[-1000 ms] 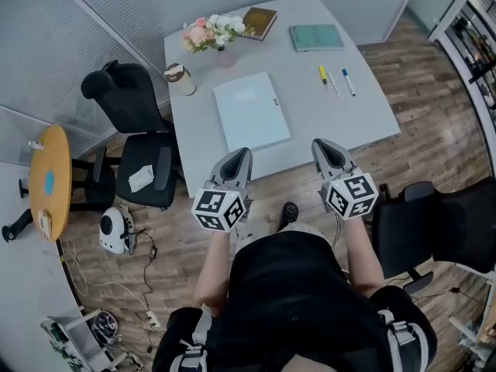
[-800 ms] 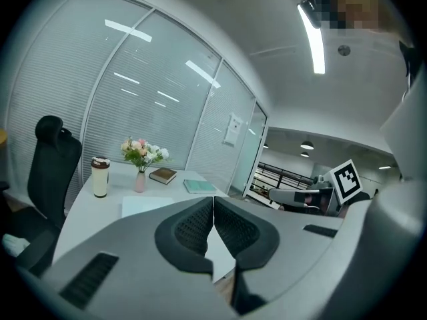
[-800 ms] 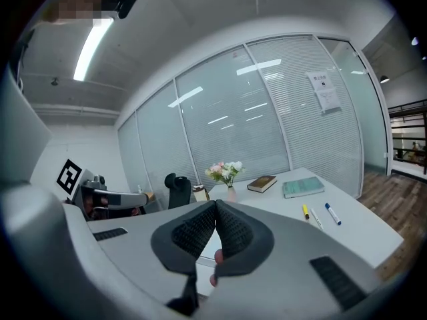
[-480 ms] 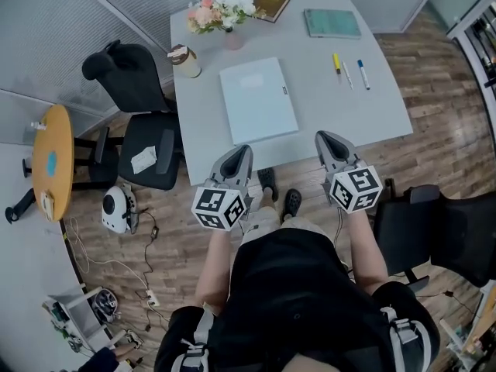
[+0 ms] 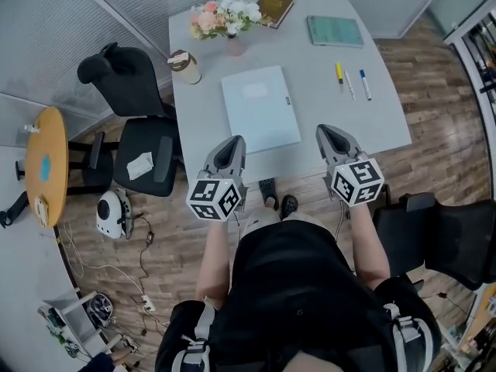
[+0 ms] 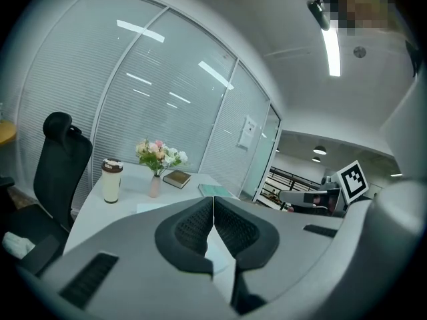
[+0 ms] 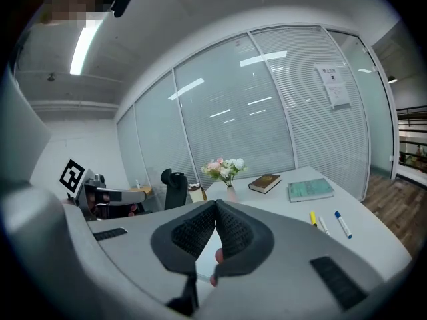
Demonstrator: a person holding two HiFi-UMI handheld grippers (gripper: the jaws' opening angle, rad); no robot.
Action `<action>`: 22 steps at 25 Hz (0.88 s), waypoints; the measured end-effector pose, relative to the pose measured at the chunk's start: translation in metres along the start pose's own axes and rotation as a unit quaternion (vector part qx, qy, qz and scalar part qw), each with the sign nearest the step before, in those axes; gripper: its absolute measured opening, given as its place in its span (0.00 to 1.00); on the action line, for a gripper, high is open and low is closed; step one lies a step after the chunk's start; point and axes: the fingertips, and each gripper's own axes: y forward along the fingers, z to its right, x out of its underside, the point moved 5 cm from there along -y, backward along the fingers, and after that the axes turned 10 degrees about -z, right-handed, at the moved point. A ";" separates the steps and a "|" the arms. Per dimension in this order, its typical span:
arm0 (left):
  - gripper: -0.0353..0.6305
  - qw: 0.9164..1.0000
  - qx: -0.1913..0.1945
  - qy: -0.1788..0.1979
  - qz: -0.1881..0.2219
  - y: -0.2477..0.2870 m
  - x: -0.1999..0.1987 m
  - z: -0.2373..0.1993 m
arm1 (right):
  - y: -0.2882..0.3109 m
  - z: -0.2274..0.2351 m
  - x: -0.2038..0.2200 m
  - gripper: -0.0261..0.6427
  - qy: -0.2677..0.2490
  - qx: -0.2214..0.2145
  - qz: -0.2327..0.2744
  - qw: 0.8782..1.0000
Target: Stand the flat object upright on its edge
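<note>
At the 6 o'clock edge of the counter [image 5: 380, 122], the left tool [image 5: 232, 142] and right tool [image 5: 326, 132] hang pressed together and empty, probably poised to reach in. The pale-blue folder [image 5: 260, 108] lies flat mid-counter, just beyond them. Farther off, a lidded cup [image 5: 185, 67], contents hidden, stands at 10 o'clock; a vase [image 5: 235, 46] holding flowers [image 5: 225, 18] at 12.

Matt grey table [image 5: 314, 91], smooth folder [image 5: 260, 108], wooden floor [image 5: 443, 91]
</note>
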 end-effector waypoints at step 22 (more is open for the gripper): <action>0.09 0.999 0.025 -0.022 -0.035 0.073 -0.031 -0.104 | 0.104 0.008 -0.023 0.07 0.015 0.050 -0.036 0.998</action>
